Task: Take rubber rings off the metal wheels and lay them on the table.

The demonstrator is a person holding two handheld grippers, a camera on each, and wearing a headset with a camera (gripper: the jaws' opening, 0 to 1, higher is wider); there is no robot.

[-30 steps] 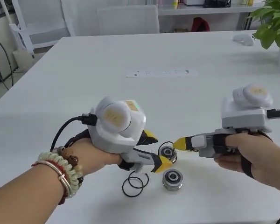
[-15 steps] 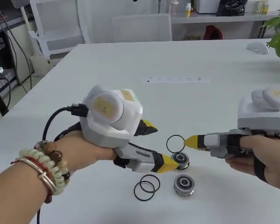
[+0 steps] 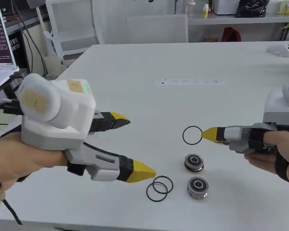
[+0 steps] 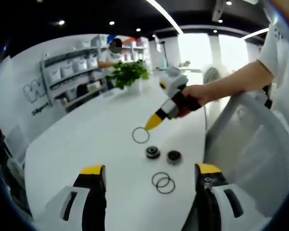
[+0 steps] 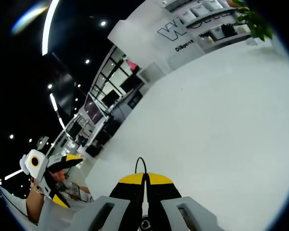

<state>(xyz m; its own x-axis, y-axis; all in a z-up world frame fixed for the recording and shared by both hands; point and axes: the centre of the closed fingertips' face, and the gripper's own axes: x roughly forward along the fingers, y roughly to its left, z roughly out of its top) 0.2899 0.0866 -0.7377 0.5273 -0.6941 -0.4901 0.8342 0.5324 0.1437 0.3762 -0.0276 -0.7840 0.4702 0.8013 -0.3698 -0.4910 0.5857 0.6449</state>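
Note:
Two metal wheels lie on the white table: one [image 3: 194, 162] nearer the middle, one [image 3: 198, 186] closer to me; both wheels [image 4: 152, 152] [image 4: 174, 156] appear in the left gripper view. Two loose black rubber rings [image 3: 159, 187] overlap on the table beside them, the rings [image 4: 163, 183] lying ahead of the left jaws. My right gripper [image 3: 205, 134] is shut on a third black ring [image 3: 192, 135], held above the table; the ring's edge [image 5: 140, 166] sticks up between its jaws. My left gripper [image 3: 130, 147] is open, raised left of the wheels, holding nothing.
A paper strip [image 3: 190, 82] lies mid-table. A white chair [image 3: 157, 29] stands behind the far edge, a laptop [image 3: 1, 38] at far left, a plant [image 4: 127, 73] beyond the table. Bare tabletop [image 3: 135, 72] stretches beyond the wheels.
The right gripper has pulled the ring off the wheel and lifted it up and away. The left gripper has let go of the wheel, opened and drawn back to the left.

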